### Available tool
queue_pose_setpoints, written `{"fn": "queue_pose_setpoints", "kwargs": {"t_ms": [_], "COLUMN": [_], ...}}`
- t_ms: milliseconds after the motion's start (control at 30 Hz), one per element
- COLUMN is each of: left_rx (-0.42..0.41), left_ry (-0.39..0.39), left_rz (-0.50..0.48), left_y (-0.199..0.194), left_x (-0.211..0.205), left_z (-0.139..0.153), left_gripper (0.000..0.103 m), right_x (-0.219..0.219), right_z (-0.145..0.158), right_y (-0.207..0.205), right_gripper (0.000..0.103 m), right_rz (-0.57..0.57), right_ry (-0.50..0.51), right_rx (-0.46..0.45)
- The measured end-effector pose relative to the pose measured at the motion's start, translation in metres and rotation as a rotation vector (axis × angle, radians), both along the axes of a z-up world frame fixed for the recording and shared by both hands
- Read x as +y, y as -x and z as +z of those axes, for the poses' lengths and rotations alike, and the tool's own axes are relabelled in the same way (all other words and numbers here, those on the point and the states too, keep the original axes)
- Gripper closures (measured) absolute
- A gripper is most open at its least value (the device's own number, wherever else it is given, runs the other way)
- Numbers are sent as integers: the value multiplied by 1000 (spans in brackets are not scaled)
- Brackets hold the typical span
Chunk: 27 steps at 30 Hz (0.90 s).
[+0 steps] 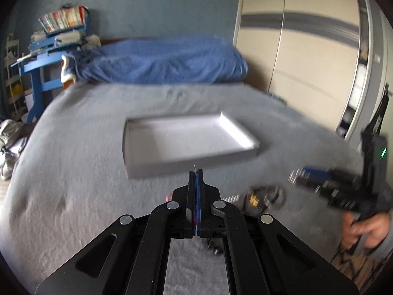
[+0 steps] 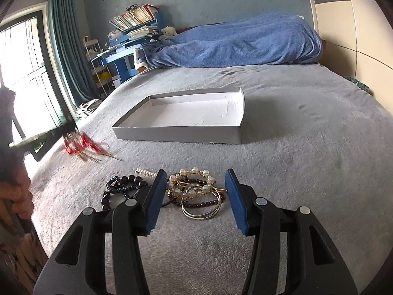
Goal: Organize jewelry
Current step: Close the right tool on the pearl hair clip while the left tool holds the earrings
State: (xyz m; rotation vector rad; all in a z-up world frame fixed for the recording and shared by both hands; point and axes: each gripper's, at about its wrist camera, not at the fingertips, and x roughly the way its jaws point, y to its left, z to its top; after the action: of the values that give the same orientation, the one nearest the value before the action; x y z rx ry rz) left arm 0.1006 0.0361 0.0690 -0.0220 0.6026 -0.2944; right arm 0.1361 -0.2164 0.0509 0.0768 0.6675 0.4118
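Left gripper (image 1: 196, 172) fully closed, red piece (image 2: 82, 146) hanging blurred at its tip above grey bedspread (image 2: 307, 162), right gripper (image 2: 196, 191) half open and empty over jewelry pile (image 2: 194, 191), white tray (image 2: 176, 135) beyond, holding nothing.

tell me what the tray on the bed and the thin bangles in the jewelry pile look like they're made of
Tray: probably cardboard, matte white inside and grey outside, judging by its thin folded walls and slightly rough floor.
Thin bangles: seemingly polished metal, pale gold or silver, going by the bright highlight along their narrow rims; plated plastic can't be ruled out.
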Motion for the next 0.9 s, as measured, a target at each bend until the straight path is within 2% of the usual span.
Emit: {"fn": "queue_pose_setpoints", "kwargs": {"t_ms": [100,233,500,667,900], "left_rx": [101,165,180,167,184], "left_ry": [-53,-66,-48,34,13], "left_rz": [9,24,14,64,24], "left_y": [-8,-11,-25,-32,-25], "left_x": [-4,1,7,18,21], "left_z": [-37,-64,-59,-52,-52], "left_gripper": [102,102,102,102,102], "right_x": [0,-1,1,-1,-5], "right_z": [0,0,0,2,0], "right_y": [2,3,4,6,6], "right_gripper": [54,54,54,54,54], "right_rz": [1,1,0,-4,-15], "right_ry": [-4,-1,-9,-9,-18], "right_rx": [-1,-2,2,-2,1]}}
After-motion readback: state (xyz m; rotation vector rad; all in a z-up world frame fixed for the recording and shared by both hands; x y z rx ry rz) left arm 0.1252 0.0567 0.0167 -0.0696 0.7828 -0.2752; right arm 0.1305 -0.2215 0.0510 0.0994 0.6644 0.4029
